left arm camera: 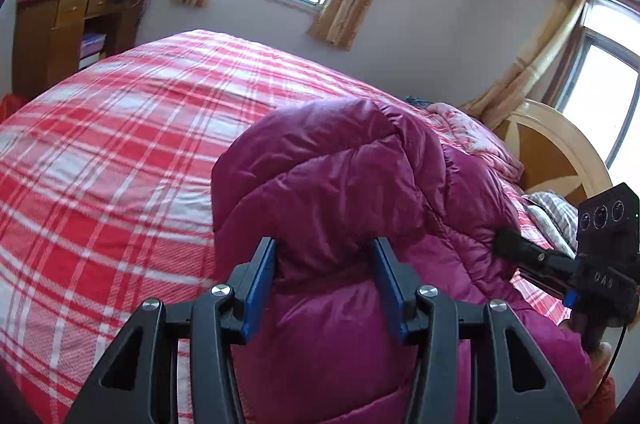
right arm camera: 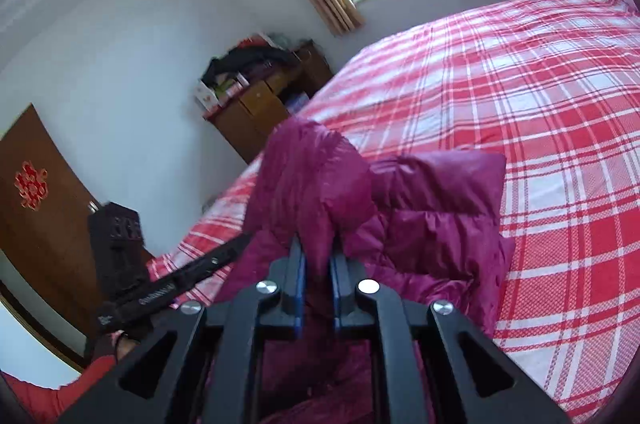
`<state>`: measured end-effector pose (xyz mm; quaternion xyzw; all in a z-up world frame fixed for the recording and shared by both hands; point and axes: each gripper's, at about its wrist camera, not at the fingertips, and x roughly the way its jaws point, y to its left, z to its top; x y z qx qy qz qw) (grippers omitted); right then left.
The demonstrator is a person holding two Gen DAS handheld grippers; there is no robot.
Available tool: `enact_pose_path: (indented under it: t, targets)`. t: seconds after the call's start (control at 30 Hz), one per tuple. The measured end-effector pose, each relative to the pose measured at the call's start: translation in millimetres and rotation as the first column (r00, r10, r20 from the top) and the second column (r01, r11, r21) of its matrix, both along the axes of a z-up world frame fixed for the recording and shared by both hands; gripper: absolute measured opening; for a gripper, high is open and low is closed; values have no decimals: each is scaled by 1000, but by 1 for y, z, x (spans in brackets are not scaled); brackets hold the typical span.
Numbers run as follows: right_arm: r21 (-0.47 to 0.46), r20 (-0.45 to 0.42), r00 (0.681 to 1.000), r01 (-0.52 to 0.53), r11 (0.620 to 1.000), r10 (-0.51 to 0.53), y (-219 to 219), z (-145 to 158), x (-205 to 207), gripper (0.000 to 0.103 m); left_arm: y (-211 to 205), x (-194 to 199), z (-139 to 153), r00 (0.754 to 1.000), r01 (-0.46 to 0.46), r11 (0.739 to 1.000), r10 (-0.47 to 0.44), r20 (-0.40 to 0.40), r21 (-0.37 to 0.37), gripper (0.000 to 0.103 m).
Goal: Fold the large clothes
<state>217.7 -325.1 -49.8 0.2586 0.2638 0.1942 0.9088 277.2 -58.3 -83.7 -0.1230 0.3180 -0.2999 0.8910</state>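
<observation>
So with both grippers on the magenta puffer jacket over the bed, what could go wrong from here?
1. The left gripper has its jaws wide around a thick fold of the puffer jacket; the slick padded fabric could slide out.
2. The right gripper pinches only a narrow ridge of it, so the jacket's weight may pull that free.
3. Part of the jacket lies bunched on the plaid bed cover, so the fold may land crooked.

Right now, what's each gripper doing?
Left gripper: fingers wide apart around a fold of the magenta puffer jacket, not clamped.
Right gripper: closed on the jacket.
</observation>
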Motion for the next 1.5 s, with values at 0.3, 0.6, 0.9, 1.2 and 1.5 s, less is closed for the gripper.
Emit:
enact_pose_path:
  t: [0.3,0.6,0.9,1.2,1.5]
  targets:
    - [103,-170,972,179,978,-160,-57,-58,-15,12,-91,-13,3,992,86,961,-107,67,264,50]
    - [28,-248,926,299,954,-284,-79,-71,-22,9,-121,-11,-31,993,68,925,-100,67,374,56]
    - [-116,-34,987,155,981,-160,-52,1,3,13,-125,-9,-33,991,114,924,-134,30,365,56]
    - [-227,-218,955,151,962,-201,-50,-77,33,1,-137,-4,-39,993,101,904,-119,16,414,56]
    - [-218,-262,942,157,963,-212,-54,-82,37,0,-146,4,-45,997,68,902,-78,5,426,56]
